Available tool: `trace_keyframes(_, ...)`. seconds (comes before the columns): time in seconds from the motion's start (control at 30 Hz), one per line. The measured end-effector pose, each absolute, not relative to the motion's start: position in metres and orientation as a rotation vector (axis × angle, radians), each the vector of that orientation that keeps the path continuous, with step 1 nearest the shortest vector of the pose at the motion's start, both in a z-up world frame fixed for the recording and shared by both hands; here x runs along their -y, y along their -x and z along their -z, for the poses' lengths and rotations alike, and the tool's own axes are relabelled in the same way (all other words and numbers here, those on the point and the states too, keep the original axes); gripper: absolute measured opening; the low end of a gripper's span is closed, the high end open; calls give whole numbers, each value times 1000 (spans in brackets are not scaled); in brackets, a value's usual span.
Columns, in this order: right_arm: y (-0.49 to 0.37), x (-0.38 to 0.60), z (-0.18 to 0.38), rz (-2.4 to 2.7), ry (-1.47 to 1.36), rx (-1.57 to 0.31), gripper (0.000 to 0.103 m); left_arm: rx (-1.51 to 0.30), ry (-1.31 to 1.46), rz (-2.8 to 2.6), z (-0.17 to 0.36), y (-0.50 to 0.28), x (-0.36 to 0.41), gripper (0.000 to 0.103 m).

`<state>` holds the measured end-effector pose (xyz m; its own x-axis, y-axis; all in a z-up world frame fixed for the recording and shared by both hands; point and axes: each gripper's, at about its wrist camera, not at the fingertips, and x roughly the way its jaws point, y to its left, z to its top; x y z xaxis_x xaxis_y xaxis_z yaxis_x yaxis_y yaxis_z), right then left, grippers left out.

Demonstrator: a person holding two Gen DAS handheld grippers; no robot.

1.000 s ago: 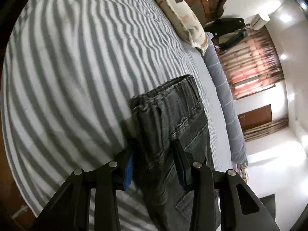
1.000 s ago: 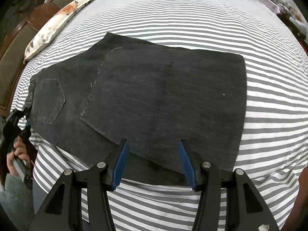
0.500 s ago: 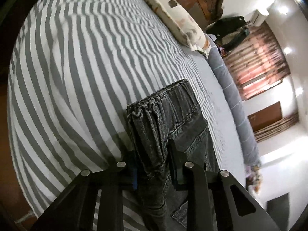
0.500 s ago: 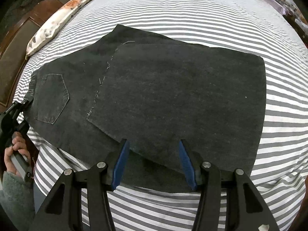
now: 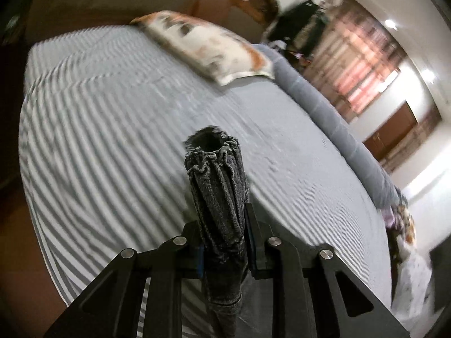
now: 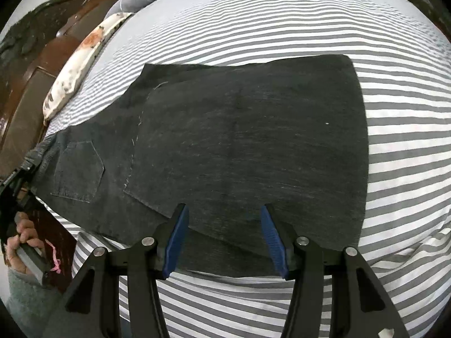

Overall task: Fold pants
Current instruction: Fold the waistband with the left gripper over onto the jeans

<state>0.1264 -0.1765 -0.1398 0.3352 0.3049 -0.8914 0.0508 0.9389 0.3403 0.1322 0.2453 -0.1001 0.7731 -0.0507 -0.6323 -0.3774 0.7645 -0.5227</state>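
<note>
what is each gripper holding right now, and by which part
The left gripper clamps the pants by the bunched waistband. The right gripper is open, holding nothing.

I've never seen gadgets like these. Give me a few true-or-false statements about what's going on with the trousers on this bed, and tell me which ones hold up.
1. The left tongs are clamped on the gathered waistband of the pants. True.
2. The right tongs are squeezing the fabric. False: their blue pads stand wide apart above the near edge of the pants, gripping nothing.
3. The pants lie on a striped bedsheet. True.
4. The pants are bright red. False: they are dark grey denim.
5. A patterned pillow lies at the head of the bed. True.
6. The pants' back pocket lies next to the right tongs. False: it is at the waist end, near the left tongs.
</note>
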Motion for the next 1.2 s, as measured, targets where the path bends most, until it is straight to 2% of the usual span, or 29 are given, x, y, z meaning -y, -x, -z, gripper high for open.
trace_keyframes(0.23,-125,204,130,-172,-411,-1174,51,-651,540,-40,45,-148,-176,22)
trace_keyframes(0.43,-116,242,127,-144,-496,-1129,52,-654,441,99,21,-159,-109,22)
trace_keyframes(0.77,-105,305,137,-87,-682,-1083,53,-764,324,316,33,-169,3,21)
trace_keyframes(1.07,-111,330,133,-78,-751,-1039,53,-875,121,482,76,-142,111,21)
trace_keyframes(1.2,-112,341,131,-68,-783,-1013,54,-909,51,496,97,-135,132,21)
